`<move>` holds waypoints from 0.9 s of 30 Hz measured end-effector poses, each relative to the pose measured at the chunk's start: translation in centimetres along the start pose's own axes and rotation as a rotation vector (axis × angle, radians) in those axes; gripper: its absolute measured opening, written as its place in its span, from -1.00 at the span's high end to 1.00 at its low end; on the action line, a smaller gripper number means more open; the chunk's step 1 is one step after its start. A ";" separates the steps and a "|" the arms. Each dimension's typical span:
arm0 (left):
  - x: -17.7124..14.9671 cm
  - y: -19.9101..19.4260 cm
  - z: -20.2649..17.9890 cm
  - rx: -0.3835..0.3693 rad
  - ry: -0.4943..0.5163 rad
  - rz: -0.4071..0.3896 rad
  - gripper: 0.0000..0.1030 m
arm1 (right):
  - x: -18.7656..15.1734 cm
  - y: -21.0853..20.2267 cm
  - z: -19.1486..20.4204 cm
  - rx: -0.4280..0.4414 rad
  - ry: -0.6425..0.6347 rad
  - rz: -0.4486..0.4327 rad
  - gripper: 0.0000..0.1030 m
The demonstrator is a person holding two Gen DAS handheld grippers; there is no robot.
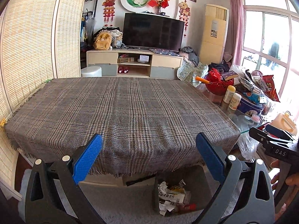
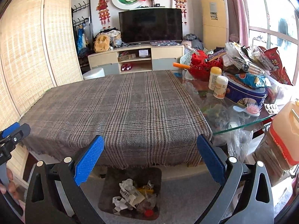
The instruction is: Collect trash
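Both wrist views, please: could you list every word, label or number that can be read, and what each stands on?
"DAS": on the right gripper body, left wrist view.
Carton in the trash bin: Chinese print, too blurred to read.
Red snack bag: yellow characters, unreadable.
Two lotion bottles, blue tin, air conditioner sticker: print too small.

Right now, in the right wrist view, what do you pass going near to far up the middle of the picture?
Dark trash bin holding crumpled paper → brown plaid tablecloth → beige and grey TV cabinet → black flat-screen television → round white wall plate with a green painting.
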State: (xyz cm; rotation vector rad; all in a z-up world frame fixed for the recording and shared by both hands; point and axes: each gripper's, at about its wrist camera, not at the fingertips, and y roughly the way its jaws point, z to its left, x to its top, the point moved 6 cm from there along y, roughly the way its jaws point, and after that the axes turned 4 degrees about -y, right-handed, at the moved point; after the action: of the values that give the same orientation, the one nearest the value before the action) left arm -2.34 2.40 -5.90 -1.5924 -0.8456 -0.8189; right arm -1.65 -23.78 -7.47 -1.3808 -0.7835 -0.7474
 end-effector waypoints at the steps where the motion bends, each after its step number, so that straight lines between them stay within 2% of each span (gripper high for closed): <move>1: 0.0 0.0 0.0 0.002 0.004 0.000 -0.84 | -0.1 -0.1 0.2 0.001 -0.002 -0.004 -0.94; 9: -0.3 -0.1 -0.3 0.028 0.033 -0.013 -0.84 | -0.2 -0.6 1.1 0.006 -0.028 -0.017 -0.94; 27: -0.4 -0.3 -0.3 0.031 0.034 -0.018 -0.84 | -0.3 -0.7 1.2 0.006 -0.030 -0.016 -0.94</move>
State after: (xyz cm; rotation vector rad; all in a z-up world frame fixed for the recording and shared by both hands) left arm -2.77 2.06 -6.02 -1.5419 -0.8455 -0.8391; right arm -2.47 -22.58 -7.29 -1.3842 -0.8209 -0.7375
